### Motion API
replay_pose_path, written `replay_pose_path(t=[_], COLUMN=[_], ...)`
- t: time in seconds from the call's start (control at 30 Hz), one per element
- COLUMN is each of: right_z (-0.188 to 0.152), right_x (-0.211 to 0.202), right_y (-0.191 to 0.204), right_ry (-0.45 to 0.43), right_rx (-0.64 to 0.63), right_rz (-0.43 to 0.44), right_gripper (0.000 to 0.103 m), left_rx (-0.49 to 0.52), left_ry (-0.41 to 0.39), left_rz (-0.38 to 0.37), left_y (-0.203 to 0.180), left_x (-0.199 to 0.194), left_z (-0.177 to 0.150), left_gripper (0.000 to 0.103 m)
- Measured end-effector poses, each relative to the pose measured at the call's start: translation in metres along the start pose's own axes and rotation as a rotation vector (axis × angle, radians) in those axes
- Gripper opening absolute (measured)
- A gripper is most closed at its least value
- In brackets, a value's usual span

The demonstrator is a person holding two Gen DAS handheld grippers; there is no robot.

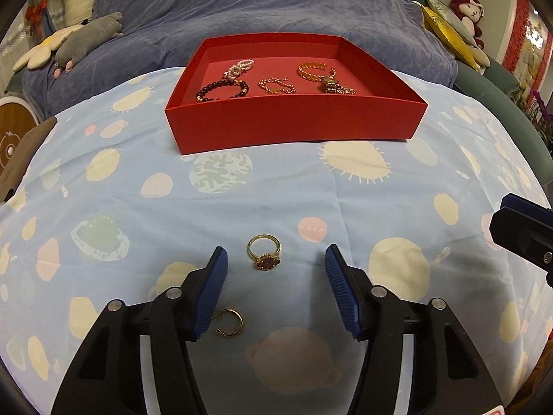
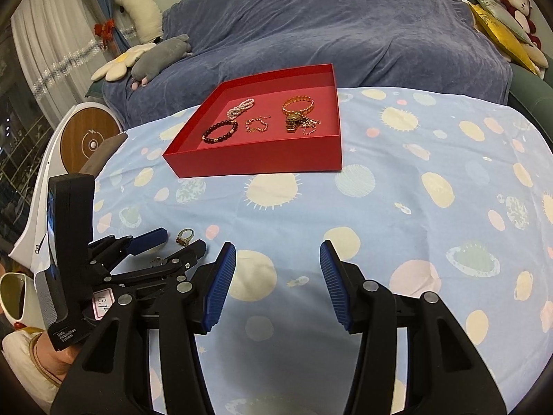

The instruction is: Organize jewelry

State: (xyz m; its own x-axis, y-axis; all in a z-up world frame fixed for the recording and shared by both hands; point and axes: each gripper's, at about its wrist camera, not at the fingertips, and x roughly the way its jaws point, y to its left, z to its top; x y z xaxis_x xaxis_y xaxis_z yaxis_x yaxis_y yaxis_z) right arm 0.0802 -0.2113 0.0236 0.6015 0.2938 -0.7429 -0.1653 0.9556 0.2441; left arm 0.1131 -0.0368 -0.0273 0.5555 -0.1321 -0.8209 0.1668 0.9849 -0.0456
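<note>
Left gripper (image 1: 274, 259): jaws spread wide, holding nothing; low over the cloth, one blue pad on each side of the ring.
Ring (image 1: 264, 252): gold band with a dark red stone, lying on the cloth between the left pads, touching neither.
Ear cuff (image 1: 230, 322): open gold hoop on the cloth, just beside the left pad's base, partly hidden behind it.
Right gripper (image 2: 278, 247): jaws spread wide, empty, over bare cloth well to the right of the ring.
Box (image 1: 293, 131): shallow red tray on the cloth beyond both grippers, its path from the ring unobstructed.
Box contents: dark bead bracelet (image 1: 223, 90), pearl piece (image 1: 239, 68), thin gold chain (image 1: 276, 85), gold bangle (image 1: 312, 70), and a gold watch-like piece beside the bangle.
Cloth (image 1: 242, 207): pale blue, planet print.
Surroundings: blue-covered sofa (image 2: 345, 34) behind the box; plush toys at both ends; a round wooden-faced device (image 2: 90, 138) at the left edge.
</note>
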Motion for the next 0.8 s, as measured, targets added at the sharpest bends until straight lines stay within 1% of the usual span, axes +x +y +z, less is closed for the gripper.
replay_pose_path(t=[0.1,0.13,0.2,0.27,0.53,0.6,0.7,0.8], right_z=[0.001,0.001,0.000,0.000,-0.001,-0.001,-0.003,-0.009], right_x=[0.000,0.000,0.000,0.000,0.004,0.006,0.011,0.019], right_y=[0.000,0.000,0.000,0.001,0.012,0.019,0.036,0.057], right_ry=[-0.001,-0.001,0.000,0.002,0.011,0.014,0.026,0.047], right_rx=[0.002,0.002,0.001,-0.002,-0.024,-0.038,-0.072,-0.116], right_rz=[0.001,0.002,0.003,0.005,0.025,0.041,0.073,0.104], right_gripper=[0.049,0.049,0.049,0.049,0.049,0.049,0.049,0.049], left_rx=[0.006,0.004,-0.004,-0.005,-0.014,-0.032,-0.083,-0.116], left_ry=[-0.010,-0.012,-0.014,-0.013,-0.019,-0.031,-0.053,-0.086], left_rz=[0.016,0.017,0.015,0.015,-0.005,-0.014,-0.033,-0.031], left_y=[0.000,0.001,0.003,0.005,0.010,0.018,0.037,0.054], left_x=[0.002,0.002,0.001,0.001,-0.008,-0.017,-0.032,-0.047], left_z=[0.000,0.001,0.001,0.002,0.002,0.005,0.011,0.014], left_gripper=[0.043,0.039,0.030,0.017,0.017,0.000,0.000,0.000])
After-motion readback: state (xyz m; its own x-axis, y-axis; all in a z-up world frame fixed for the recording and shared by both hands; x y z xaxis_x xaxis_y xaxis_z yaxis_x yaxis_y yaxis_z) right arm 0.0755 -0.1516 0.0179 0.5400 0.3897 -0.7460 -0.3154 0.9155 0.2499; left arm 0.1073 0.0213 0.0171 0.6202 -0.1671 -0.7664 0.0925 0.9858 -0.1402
